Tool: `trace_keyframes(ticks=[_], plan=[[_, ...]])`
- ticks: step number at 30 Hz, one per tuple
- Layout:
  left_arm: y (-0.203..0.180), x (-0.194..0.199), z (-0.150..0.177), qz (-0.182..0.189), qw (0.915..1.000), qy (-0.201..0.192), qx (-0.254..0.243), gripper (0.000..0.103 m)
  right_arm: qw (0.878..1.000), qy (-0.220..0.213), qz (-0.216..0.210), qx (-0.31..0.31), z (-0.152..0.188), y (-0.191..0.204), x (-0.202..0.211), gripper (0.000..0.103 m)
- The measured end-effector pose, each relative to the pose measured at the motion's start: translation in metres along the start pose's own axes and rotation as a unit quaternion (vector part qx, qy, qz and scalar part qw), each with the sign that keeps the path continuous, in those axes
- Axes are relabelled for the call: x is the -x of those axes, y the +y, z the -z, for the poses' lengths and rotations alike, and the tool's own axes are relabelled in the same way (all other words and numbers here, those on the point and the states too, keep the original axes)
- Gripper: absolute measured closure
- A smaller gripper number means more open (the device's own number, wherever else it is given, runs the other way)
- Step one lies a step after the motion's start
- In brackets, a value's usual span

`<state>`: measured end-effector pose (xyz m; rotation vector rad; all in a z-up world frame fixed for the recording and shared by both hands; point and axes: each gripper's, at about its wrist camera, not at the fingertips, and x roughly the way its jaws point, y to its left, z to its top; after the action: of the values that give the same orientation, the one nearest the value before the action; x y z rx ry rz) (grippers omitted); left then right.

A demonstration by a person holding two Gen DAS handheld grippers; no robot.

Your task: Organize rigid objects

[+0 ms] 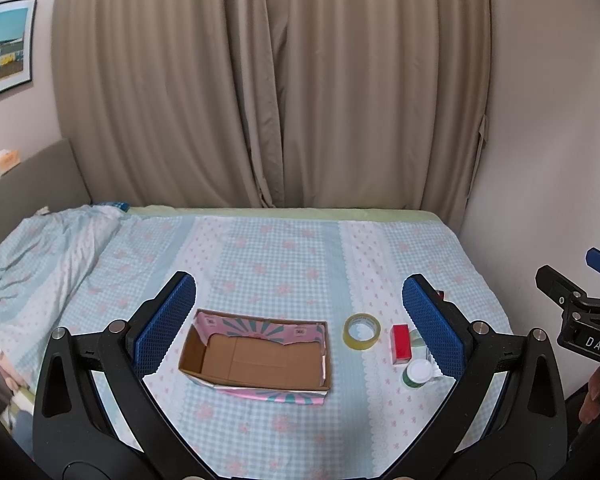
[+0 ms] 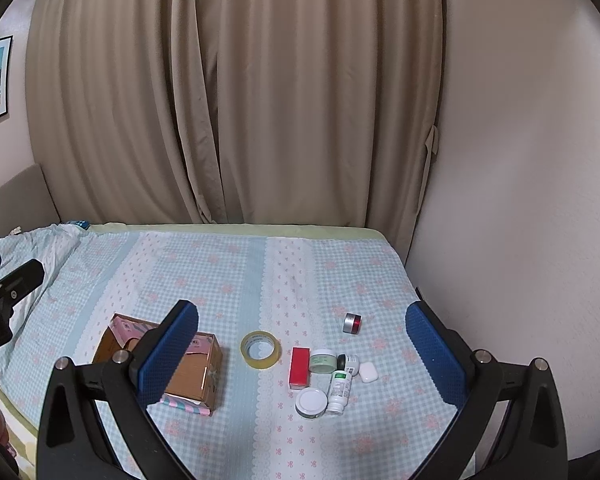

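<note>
Both of your grippers hang above the bed with nothing in them: the left gripper (image 1: 300,324) has its blue-padded fingers spread wide, and the right gripper (image 2: 302,344) is spread just as wide.

The open brown cardboard box with pink and teal printed flaps (image 1: 256,354) sits on the blue-checked floral bedspread (image 1: 260,256), straight ahead of your left gripper and empty inside. The loose things lie to its right: a yellowish ring of clear packing tape (image 2: 260,349) lying flat just beside the box, then a small red rectangular box (image 2: 299,367) whose long axis runs away from you. Past that sits a tight cluster: a pale green shallow jar (image 2: 322,361), a white-lidded round jar (image 2: 311,402), a small white bottle with a green label (image 2: 340,390) lying down, and a white earbud case (image 2: 368,372). A little silver and red pot (image 2: 352,323) lies apart, farther back.

Your right gripper is the nearer one to all of these, and they lie between its fingers in its own view. The red box's narrow width, I judge, suits a pinch across it.

The left wrist view shows the box's bare floor, while its right finger hides most of the cluster. The right wrist view shows the whole cluster, but its left finger covers part of the box.
</note>
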<state>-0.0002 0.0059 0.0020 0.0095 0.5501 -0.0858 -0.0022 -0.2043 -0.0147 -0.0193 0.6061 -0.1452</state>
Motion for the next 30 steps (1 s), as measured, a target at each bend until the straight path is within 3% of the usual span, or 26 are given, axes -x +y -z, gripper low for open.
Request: trace_keyframes(ticks=[19,30], plan=[[-0.003,-0.008,0.002,0.004,0.9999,0.012,0.001,0.0,1.0,0.004,-0.004,-0.003,-0.001,0.001,-0.002,0.0],[-0.042,-0.063,0.009,0.014,0.9972,0.072,0.012,0.0,0.999,0.036,-0.002,-0.023,0.0,-0.041,-0.027,0.0]])
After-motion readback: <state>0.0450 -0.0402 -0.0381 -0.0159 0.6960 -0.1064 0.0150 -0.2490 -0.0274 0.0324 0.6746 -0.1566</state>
